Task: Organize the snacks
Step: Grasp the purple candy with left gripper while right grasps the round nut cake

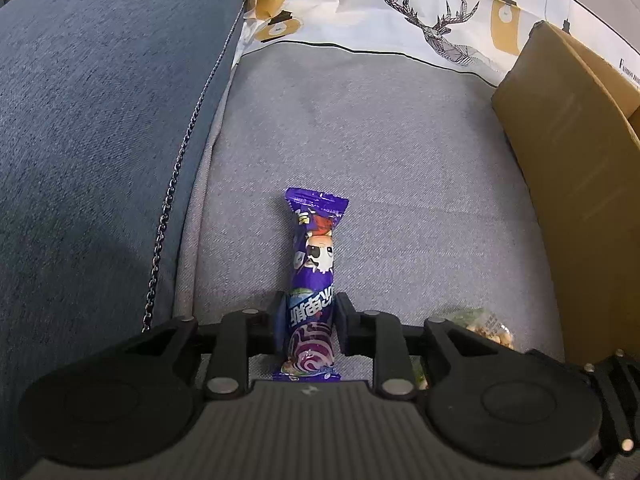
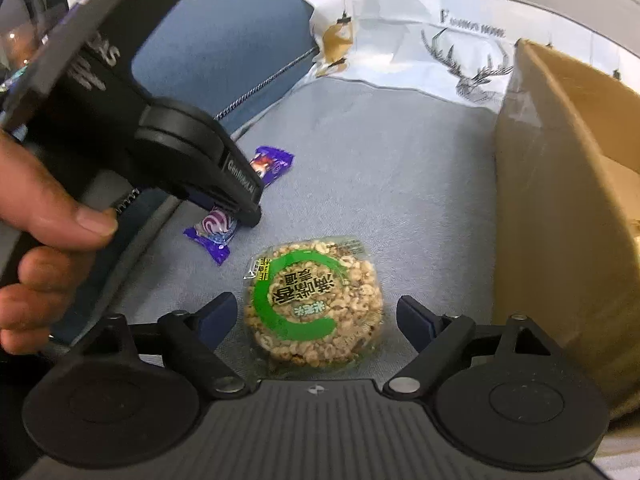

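Left tongs (image 1: 308, 320) pinch the purple candy wrapper (image 1: 314, 264) on the grey sofa seat (image 1: 380, 152). Right tongs (image 2: 316, 312) stand spread around the round rice cracker pack (image 2: 314, 300), pads clear of it.

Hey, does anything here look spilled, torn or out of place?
Nothing spilled or torn. The purple snack bar and the round puffed-rice cake lie loose on the grey sofa cushion rather than in the cardboard box. Both wrappers look intact.
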Demonstrator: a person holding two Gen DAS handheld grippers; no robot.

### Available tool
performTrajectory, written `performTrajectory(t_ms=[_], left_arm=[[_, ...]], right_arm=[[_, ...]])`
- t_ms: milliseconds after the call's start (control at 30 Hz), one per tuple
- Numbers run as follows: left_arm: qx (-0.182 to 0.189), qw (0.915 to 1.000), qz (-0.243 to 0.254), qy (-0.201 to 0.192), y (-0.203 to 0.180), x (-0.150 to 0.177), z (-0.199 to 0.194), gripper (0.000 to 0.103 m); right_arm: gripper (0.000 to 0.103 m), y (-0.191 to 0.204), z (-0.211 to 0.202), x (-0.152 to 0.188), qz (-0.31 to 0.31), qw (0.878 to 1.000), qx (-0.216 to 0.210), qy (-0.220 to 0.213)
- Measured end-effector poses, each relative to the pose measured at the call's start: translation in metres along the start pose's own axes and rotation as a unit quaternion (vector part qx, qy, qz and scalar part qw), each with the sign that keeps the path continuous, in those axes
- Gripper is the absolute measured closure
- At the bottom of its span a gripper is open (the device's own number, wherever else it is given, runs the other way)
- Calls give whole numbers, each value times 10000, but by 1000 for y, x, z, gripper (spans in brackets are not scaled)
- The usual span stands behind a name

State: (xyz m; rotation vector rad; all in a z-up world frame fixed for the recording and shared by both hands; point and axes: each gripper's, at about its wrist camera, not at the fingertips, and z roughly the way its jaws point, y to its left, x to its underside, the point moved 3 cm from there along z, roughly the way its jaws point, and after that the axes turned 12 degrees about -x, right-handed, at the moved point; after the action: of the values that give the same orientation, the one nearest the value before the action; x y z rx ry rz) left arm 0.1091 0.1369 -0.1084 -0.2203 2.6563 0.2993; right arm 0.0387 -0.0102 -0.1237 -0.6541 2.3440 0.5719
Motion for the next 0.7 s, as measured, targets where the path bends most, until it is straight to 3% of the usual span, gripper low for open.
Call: performTrajectory(t_ms=[333,700], left_arm=[[6,10000,-63,-17,2,-1,-2,74],[-28,10000,-89,-19,3,0,-5,73]], right_arm=[[17,2,17,0,-69,9998,164,116],[22,4,8,-4,-93,9992,343,-198]])
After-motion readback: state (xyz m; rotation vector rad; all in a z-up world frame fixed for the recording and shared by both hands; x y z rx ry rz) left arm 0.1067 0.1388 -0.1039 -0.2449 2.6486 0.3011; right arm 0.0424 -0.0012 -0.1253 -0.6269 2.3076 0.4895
